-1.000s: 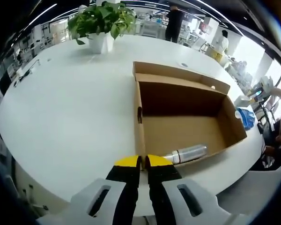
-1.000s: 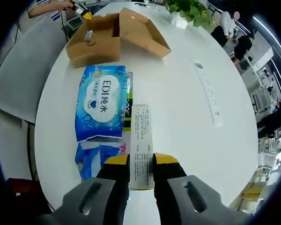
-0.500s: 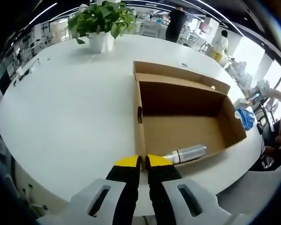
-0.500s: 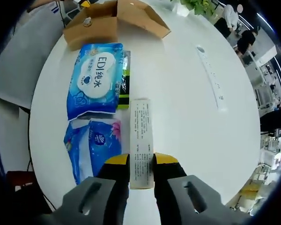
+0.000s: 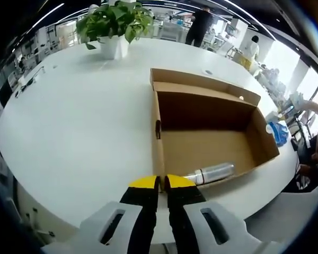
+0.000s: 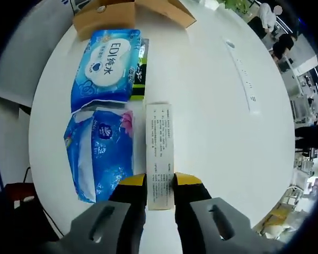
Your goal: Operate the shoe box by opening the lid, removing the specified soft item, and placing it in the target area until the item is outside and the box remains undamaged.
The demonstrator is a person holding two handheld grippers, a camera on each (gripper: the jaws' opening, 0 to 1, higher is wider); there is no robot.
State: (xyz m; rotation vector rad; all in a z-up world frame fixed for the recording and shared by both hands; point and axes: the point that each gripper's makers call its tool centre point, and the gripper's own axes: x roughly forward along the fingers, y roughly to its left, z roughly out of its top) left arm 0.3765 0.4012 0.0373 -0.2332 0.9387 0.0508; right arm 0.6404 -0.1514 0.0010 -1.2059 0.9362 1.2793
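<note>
Nearby, the left gripper (image 5: 162, 182) sat with jaws pressed together, holding nothing, at six o'clock of the open corrugated cardboard box (image 5: 212, 132), where a smooth metallic bottle (image 5: 212, 173) lay. The right gripper (image 6: 160, 180) was clamped on a long white printed carton (image 6: 159, 151); two glossy, crinkly blue packs (image 6: 103, 156) lay at ten o'clock on the white table (image 6: 212, 106).

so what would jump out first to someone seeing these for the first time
The open brown cardboard shoe box on the round white table, with a silver bottle lying inside along its near wall. In the right gripper view, the right gripper clamps a long white printed carton beside blue tissue packs.
</note>
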